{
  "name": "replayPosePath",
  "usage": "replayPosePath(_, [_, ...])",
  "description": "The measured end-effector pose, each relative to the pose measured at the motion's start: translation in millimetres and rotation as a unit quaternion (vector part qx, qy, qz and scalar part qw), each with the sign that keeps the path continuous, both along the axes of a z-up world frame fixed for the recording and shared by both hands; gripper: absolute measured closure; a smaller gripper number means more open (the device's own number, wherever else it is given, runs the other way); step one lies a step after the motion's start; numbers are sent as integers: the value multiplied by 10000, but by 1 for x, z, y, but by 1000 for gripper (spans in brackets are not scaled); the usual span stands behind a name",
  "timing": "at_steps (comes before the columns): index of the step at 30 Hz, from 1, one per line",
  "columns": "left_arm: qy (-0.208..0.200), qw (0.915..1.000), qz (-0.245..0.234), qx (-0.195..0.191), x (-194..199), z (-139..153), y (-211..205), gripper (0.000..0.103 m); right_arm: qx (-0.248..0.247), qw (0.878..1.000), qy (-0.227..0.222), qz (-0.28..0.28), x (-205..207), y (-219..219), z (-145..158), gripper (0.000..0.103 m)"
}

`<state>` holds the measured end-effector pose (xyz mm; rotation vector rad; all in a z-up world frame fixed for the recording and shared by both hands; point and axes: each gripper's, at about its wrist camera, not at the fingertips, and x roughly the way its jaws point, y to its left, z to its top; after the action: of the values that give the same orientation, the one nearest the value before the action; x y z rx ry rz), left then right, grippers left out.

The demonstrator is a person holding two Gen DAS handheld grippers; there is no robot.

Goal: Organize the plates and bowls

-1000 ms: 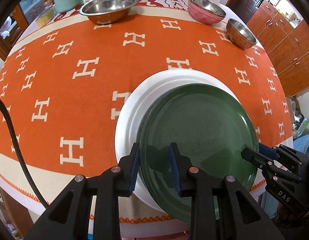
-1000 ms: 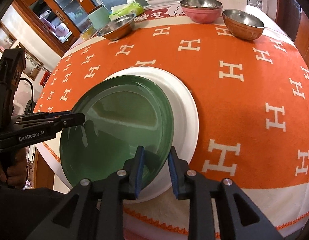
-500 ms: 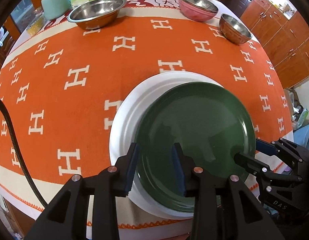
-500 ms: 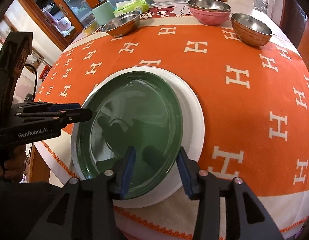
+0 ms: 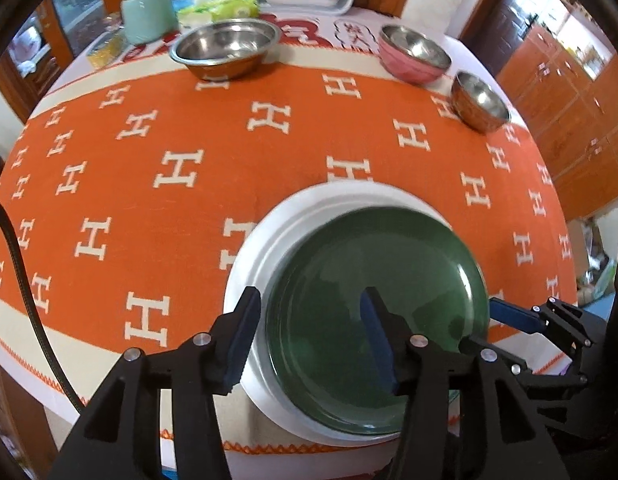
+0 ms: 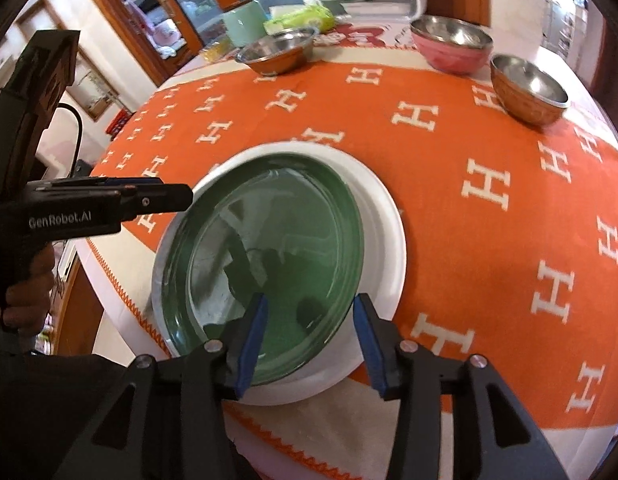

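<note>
My left tongs [image 5: 309,334] hang over the near left rim of the green plate [image 5: 389,296], jaws opening, pads clear of it; the rim sits between them but nothing is gripped. The green plate lies flat inside the white plate [image 5: 265,248], shifted toward 4 o'clock on it, both at the near edge of the desk [image 5: 149,184] with its orange H-pattern cloth. At 12 o'clock across the desk stands a wide steel bowl [image 5: 225,46]; at about 1 o'clock a pink bowl [image 5: 413,56], and just right of it a copper-toned bowl [image 5: 479,100], apart from each other. A mint container [image 5: 149,14] and a green packet [image 5: 221,6] sit behind the steel bowl at 11 o'clock. My right tongs [image 6: 311,340] hover over the green plate's near right rim, jaws also opening, blue pads not touching, holding nothing. In the right wrist view a hand [image 6: 21,284] at 9 o'clock carries the left tongs.
</note>
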<state>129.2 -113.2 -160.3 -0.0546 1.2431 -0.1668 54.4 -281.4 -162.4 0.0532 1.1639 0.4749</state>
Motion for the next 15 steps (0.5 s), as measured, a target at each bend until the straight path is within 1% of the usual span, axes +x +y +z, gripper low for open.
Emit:
replayPosePath(1, [-46,10000,53,13,-1,3,0,51,-1,10000,-82,54,0,-1,3,47])
replayPosePath(2, [-93,9999,115,24,-2,7,0,50,-6,9998,-151,102,0,-2,5,45])
replayPosePath(5, [-243,9993,297,39,-4,18,1,44,-12,9993,-289,232,3,-6,11,44])
replayPosePath(11, [-460,9972,581,134,-6,42,2,37,79,9973,-593,430,10,-16,27,44])
replayPosePath(13, [-543,9962,650,198,-7,51,2,33,92,9964,-704,467,14,-15,34,44])
replayPosePath(15, [-640,9949,715,307,-8,63,4,31,77,9953,-824,513,16,-13,42,44])
